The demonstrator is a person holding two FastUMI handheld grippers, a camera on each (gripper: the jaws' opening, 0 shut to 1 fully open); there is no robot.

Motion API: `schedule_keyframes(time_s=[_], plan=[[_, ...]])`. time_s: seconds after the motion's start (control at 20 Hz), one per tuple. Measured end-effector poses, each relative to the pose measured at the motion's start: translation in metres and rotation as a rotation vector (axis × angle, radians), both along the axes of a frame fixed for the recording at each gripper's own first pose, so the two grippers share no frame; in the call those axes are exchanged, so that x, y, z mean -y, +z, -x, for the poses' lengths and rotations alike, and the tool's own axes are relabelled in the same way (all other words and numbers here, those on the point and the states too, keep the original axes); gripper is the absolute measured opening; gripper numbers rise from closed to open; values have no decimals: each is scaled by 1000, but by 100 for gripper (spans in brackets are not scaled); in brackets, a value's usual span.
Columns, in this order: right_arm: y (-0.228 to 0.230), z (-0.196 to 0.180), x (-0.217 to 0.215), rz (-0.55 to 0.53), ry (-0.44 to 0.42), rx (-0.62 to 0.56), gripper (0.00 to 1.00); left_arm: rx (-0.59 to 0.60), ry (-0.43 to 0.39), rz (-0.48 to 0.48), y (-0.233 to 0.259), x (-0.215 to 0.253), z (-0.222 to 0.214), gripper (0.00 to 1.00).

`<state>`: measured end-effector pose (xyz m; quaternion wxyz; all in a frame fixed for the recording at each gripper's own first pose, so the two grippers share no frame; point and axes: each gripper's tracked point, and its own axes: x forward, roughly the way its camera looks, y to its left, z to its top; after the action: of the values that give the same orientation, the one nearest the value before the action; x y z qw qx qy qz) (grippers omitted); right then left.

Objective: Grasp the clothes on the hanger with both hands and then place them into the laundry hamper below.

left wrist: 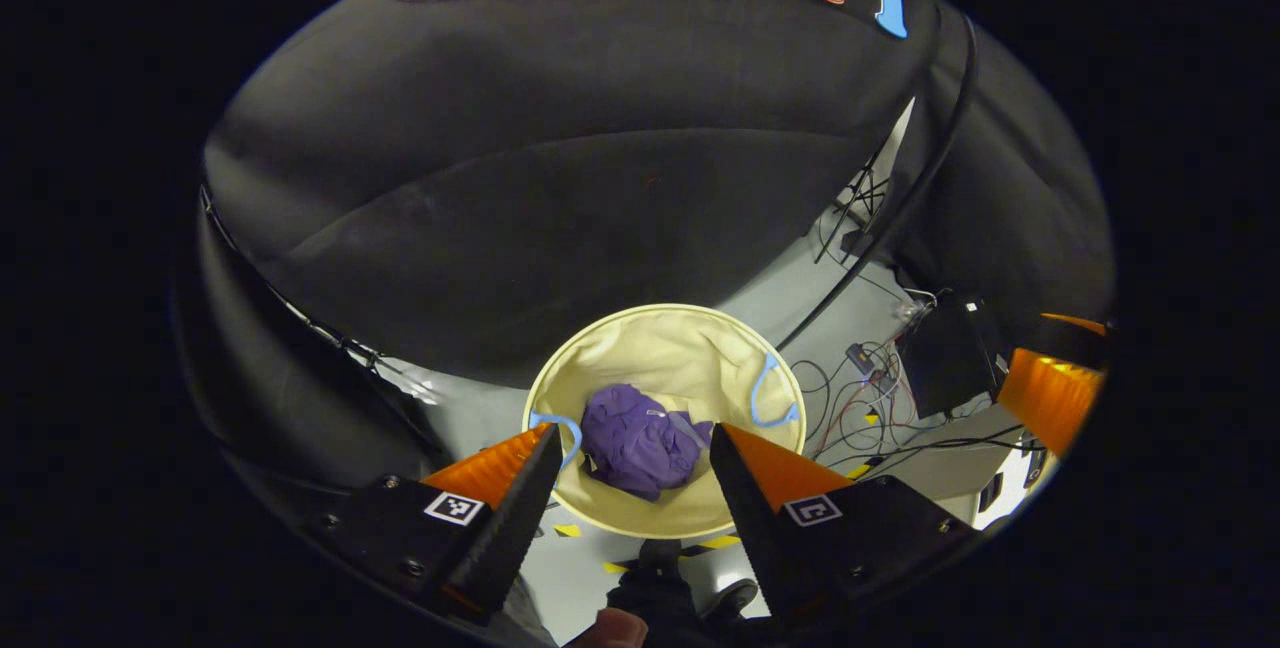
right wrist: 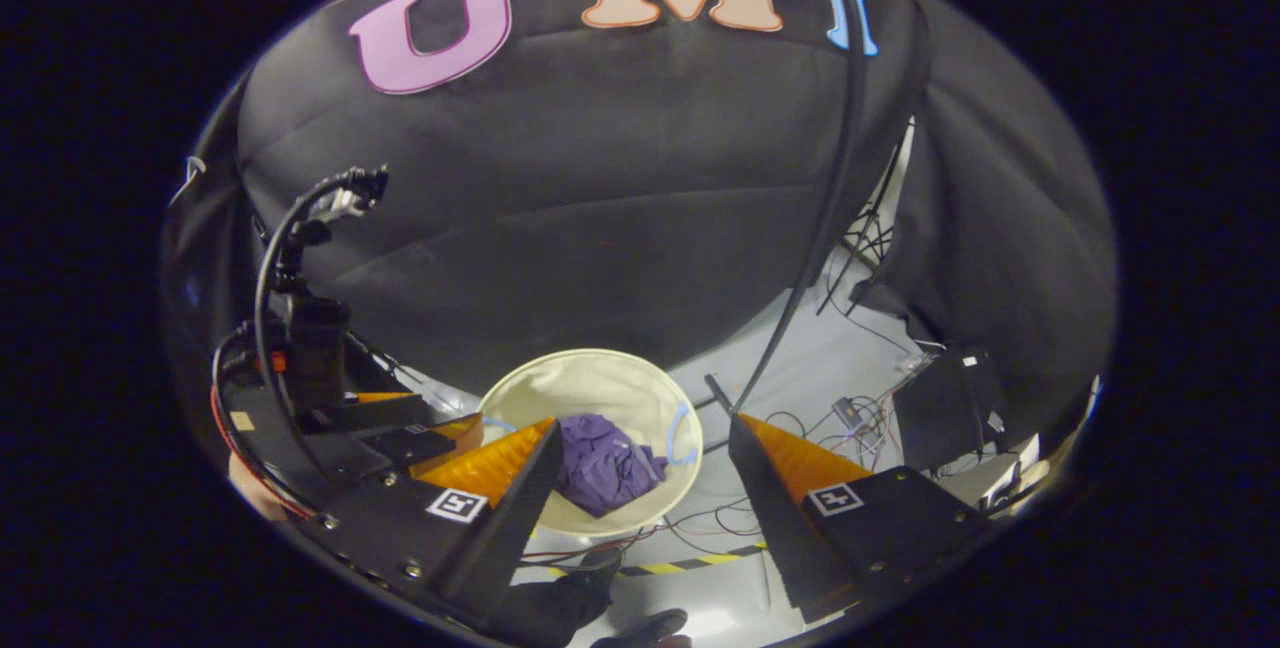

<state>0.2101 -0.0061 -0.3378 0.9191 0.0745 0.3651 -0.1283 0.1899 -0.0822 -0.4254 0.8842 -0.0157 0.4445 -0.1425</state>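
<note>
Now, clothes (left wrist: 640, 448): purple, crumpled inside the laundry hamper (left wrist: 690, 338).
Left claw (left wrist: 632, 448): spread apart, empty.
Right claw (right wrist: 642, 440): likewise.

Nothing readable stands on any object; the square coded markers (left wrist: 454, 507) on the gripper fingers at six o'clock carry patterns, not text.

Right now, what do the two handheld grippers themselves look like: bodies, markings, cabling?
The left gripper has two tapering wedge fingers with serrated inner faces, on black bolted blocks, each with a small square black-and-white tag. The right gripper is built the same. Seen from the right gripper view, the left one also carries a black upright mount with looping black cable and red wiring.
</note>
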Motion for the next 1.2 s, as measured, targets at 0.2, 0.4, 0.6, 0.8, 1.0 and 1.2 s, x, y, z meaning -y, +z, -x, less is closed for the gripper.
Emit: schedule_keyframes(time_s=[0.2,0.4,0.6,0.8,1.0,1.2], plan=[[24,35,13,-21,-14,32,100,68,6,-9,35,-2,11,93],[60,65,9,-14,25,84,95,113,72,3,76,-9,26,92],[106,89,1,-30,54,169,100,202,122,-16,118,-28,47,92],[159,111,-6,-16,108,270,99,288,184,-16,166,-46,79,92],[217,138,-21,26,164,377,99,401,229,-4,228,-67,110,92],[267,161,-35,55,211,481,100,522,265,2,285,-95,141,92]])
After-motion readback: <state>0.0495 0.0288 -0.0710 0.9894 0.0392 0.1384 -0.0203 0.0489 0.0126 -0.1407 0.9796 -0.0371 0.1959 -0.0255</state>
